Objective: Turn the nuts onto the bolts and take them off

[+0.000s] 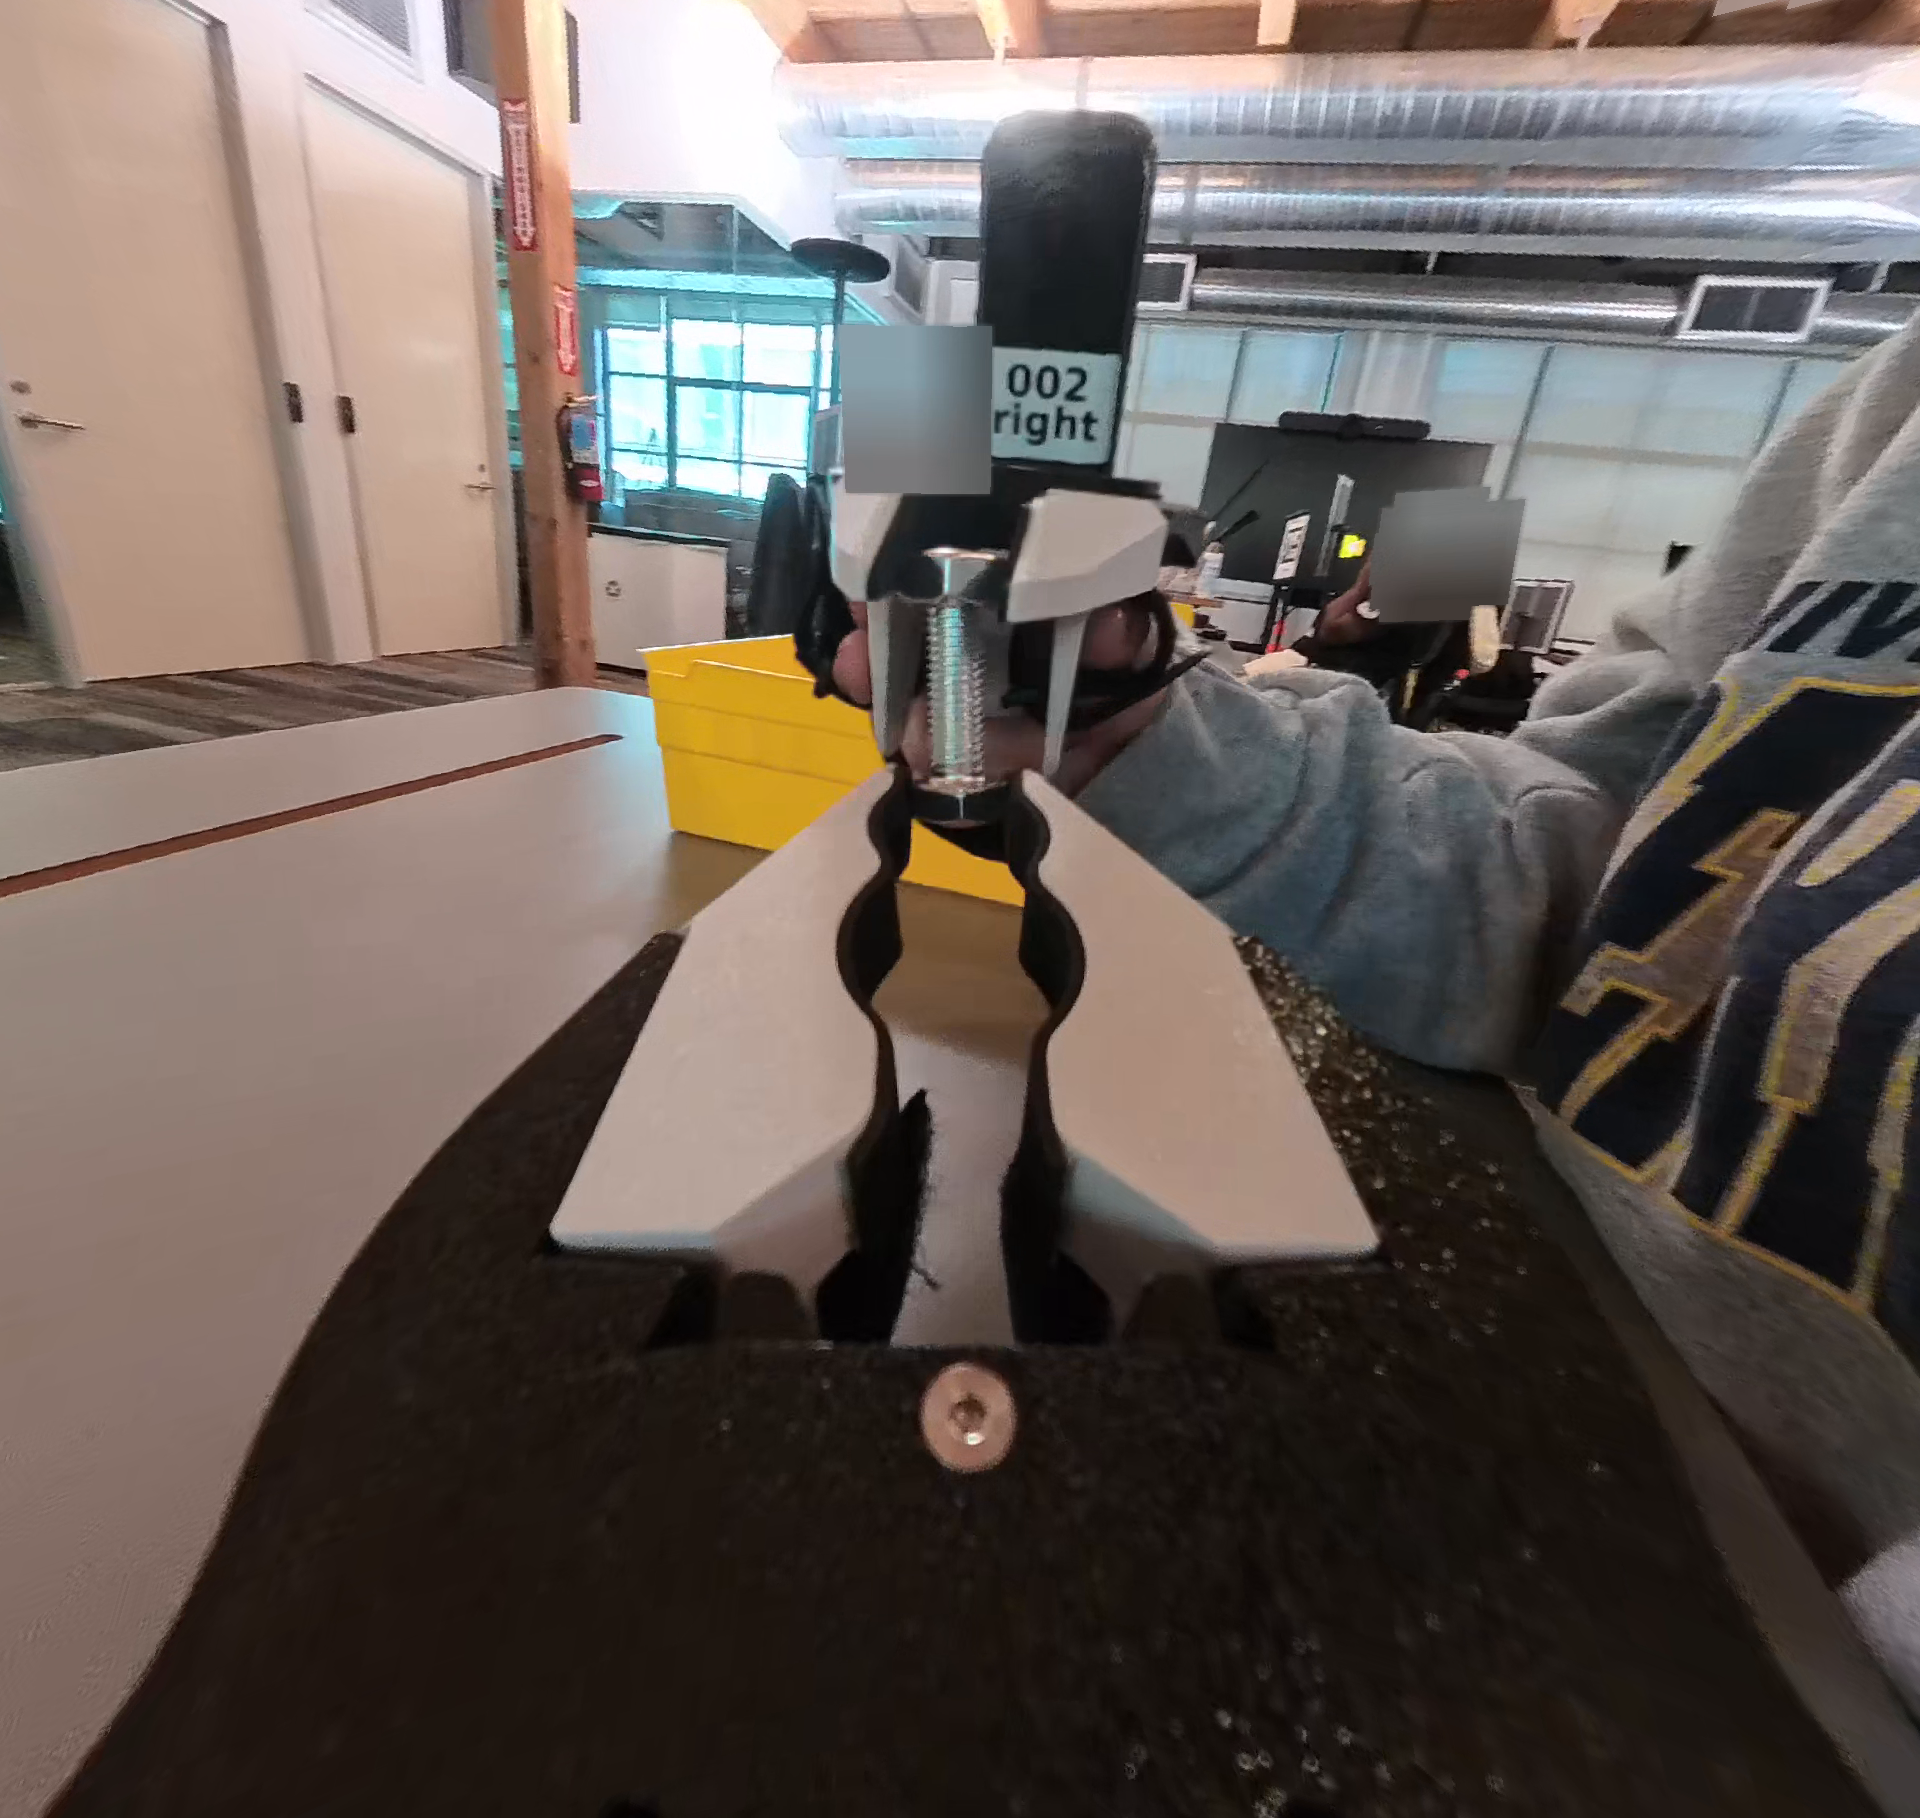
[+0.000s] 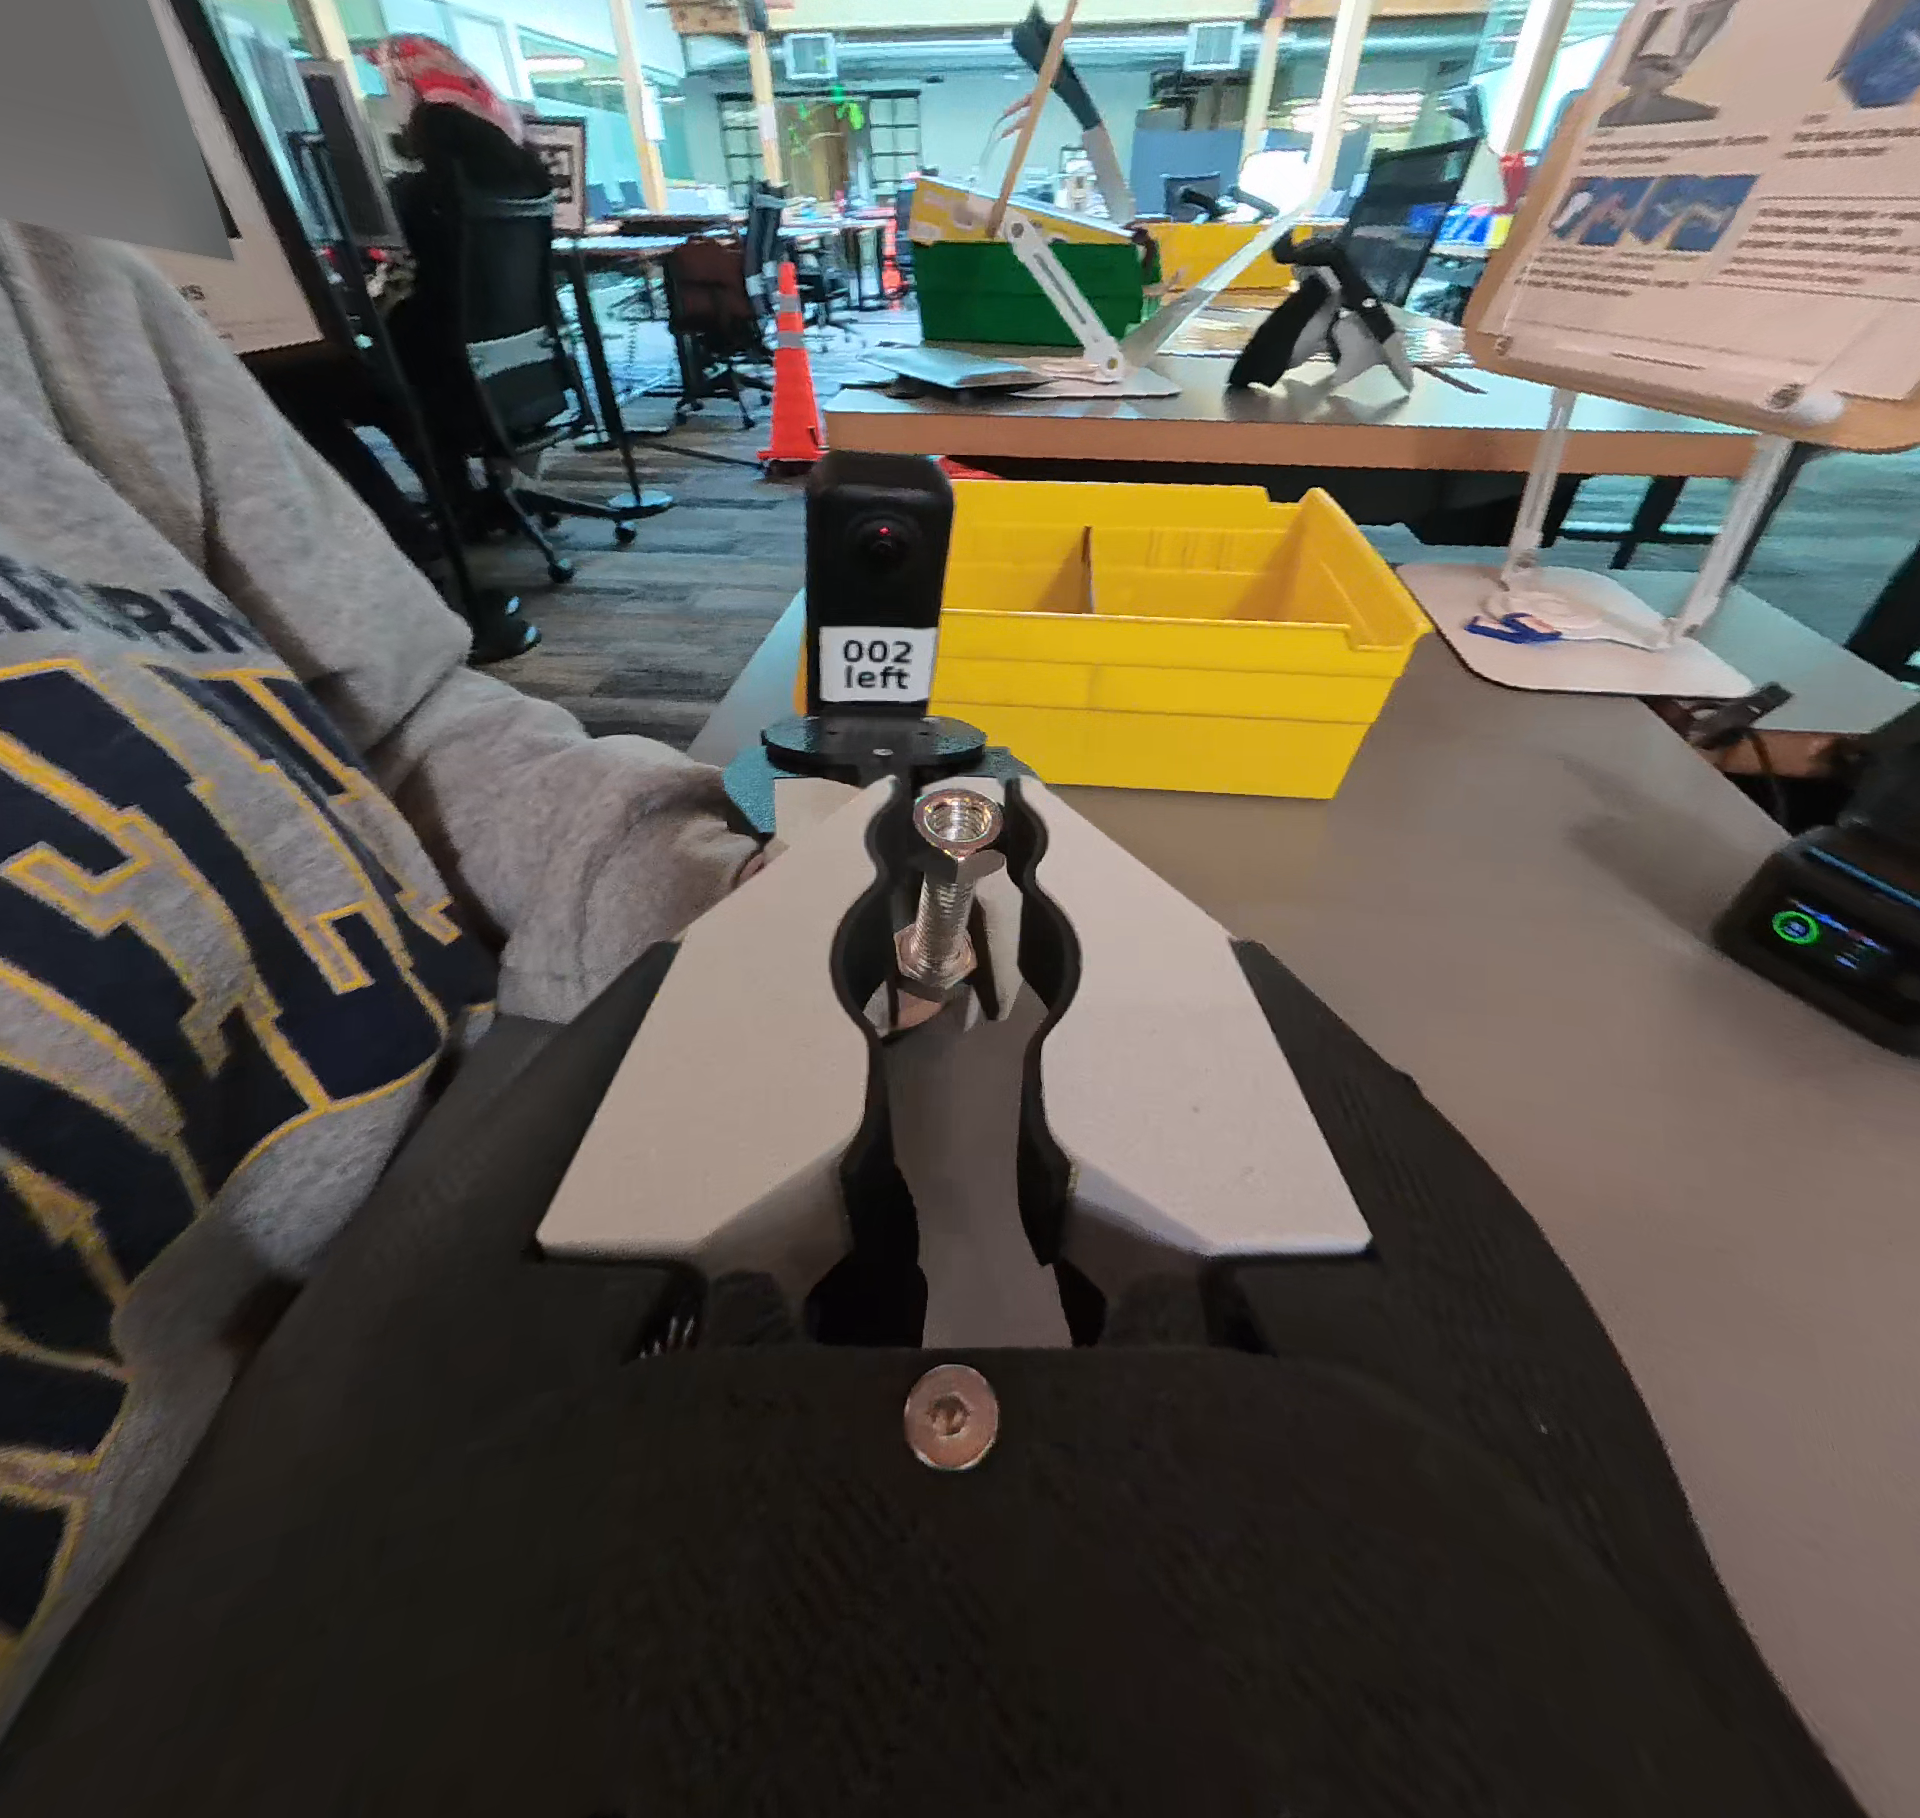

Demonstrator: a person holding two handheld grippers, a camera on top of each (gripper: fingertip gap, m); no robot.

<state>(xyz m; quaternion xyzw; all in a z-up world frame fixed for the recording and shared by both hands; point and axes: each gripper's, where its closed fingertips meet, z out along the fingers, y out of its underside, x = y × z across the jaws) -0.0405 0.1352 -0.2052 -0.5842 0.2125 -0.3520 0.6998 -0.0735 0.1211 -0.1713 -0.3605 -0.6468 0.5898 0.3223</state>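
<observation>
The bolt (image 1: 954,688) is held in the air above the table (image 1: 312,937), on the near side of the yellow bin (image 2: 1143,688) that stands toward the table's far edge. It is gripped at its head end by the right tongs (image 2: 954,797). The head is seated deep between the dark pads, and the threaded shank runs out along the fingers toward their tips. The right tongs are therefore judged to be clamped on the bolt, though a gap is seen between the wavy pads elsewhere.

The nut (image 1: 951,808) is found at the free end of the shank. In the right wrist view its threaded bore is seen open and hollow beyond the bolt's tip, so it is judged to be only partly run on. A further hexagonal piece is seen close to the head; whether it is a second nut cannot be told.

The left tongs (image 1: 961,786) are brought in from the opposite side, and their tips are closed upon the nut. The two tools are thus met nearly nose to nose, with the bolt's long axis laid between them, head toward the right hand and nut toward the left.

The coming turn is judged to depend on that axis. The nut has to be rotated about the shank's line by the left tongs, which alone are on it, while the bolt is kept from spinning by the right. Any tilt between the tools is likely to bind the thread. A grey sleeve (image 1: 1351,833) is seen behind the right tongs.
</observation>
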